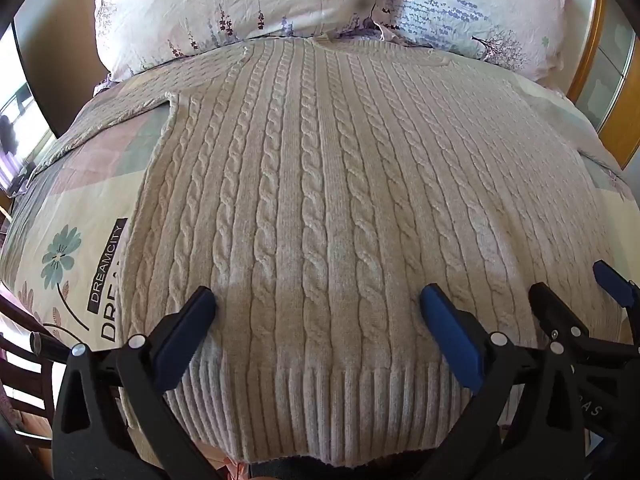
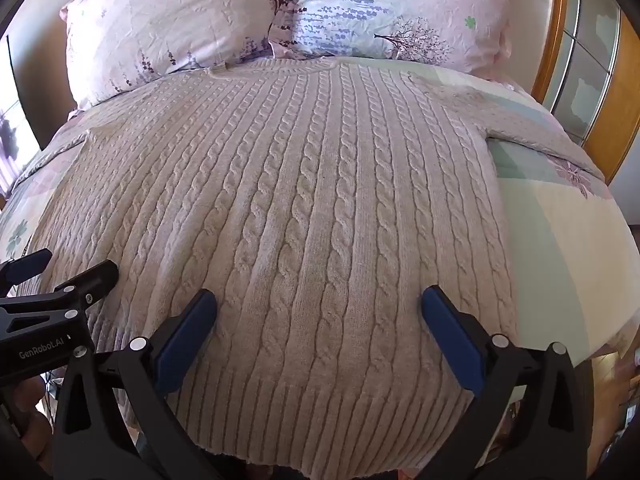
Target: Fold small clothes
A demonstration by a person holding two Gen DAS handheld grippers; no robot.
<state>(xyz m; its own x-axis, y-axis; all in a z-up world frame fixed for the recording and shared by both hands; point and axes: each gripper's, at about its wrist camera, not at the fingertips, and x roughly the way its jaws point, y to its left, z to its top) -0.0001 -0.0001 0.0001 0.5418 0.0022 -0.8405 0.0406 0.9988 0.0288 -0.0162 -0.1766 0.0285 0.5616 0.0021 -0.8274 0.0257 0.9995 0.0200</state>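
Observation:
A cream cable-knit sweater lies flat on the bed, hem toward me, collar by the pillows; it also shows in the right wrist view. Its sleeves spread out to the left and right. My left gripper is open just above the left part of the hem, holding nothing. My right gripper is open above the right part of the hem, empty. The right gripper shows at the right edge of the left view, and the left gripper at the left edge of the right view.
Two floral pillows lie against the headboard. The patterned bedsheet shows on both sides of the sweater. A wooden cabinet frame stands to the right, and a dark chair is at the lower left.

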